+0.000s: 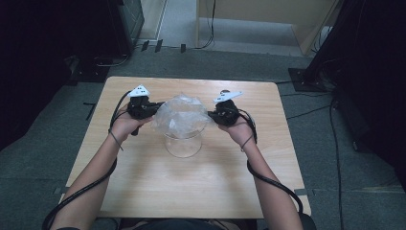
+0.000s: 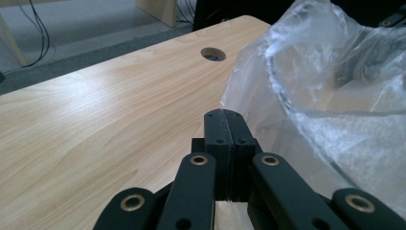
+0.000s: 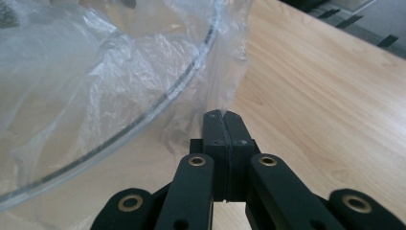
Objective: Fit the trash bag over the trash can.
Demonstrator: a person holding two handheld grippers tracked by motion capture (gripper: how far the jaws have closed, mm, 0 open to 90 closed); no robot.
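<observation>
grippers clamped on plastic bag over glass bowl

left gripper (image 2: 224, 115) and right gripper (image 3: 223, 114) pinched tight on opposite edges of clear plastic bag (image 1: 181, 115). draped over glass bowl (image 1: 183, 145) mid-table (image 1: 143, 191). bowl rim blurred behind film; contents unreadable.

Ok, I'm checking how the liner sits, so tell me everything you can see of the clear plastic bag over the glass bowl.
The thin, crinkled clear plastic bag is draped over the rim of the clear glass bowl at the middle of the light wooden table. It looks glossy and wrinkled. The left gripper and right gripper each pinch an edge of it in shut jaws, on opposite sides.
</observation>
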